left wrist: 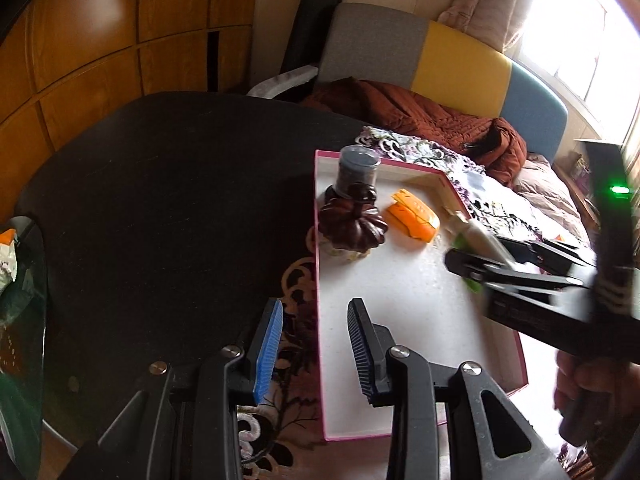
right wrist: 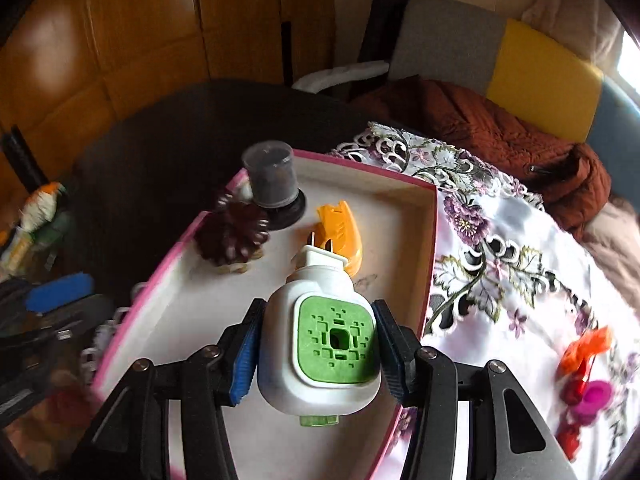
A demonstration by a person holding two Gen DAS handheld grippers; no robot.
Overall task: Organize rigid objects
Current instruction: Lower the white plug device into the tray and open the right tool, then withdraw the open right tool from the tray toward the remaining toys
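Plug-in device [right wrist: 320, 344] is gripped by the right gripper [right wrist: 318, 350] jaws above the pink-rimmed box [right wrist: 430, 248]. Inside the box already stand a jar [right wrist: 272, 178], brown ornament [right wrist: 232, 236] and orange piece [right wrist: 342, 232]; left gripper [left wrist: 314, 344] jaws are open, empty.

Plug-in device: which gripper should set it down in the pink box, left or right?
Right. The right gripper is shut on the white-and-green plug-in device above the pink box. The left gripper is open and holds nothing, straddling the box's near-left wall.
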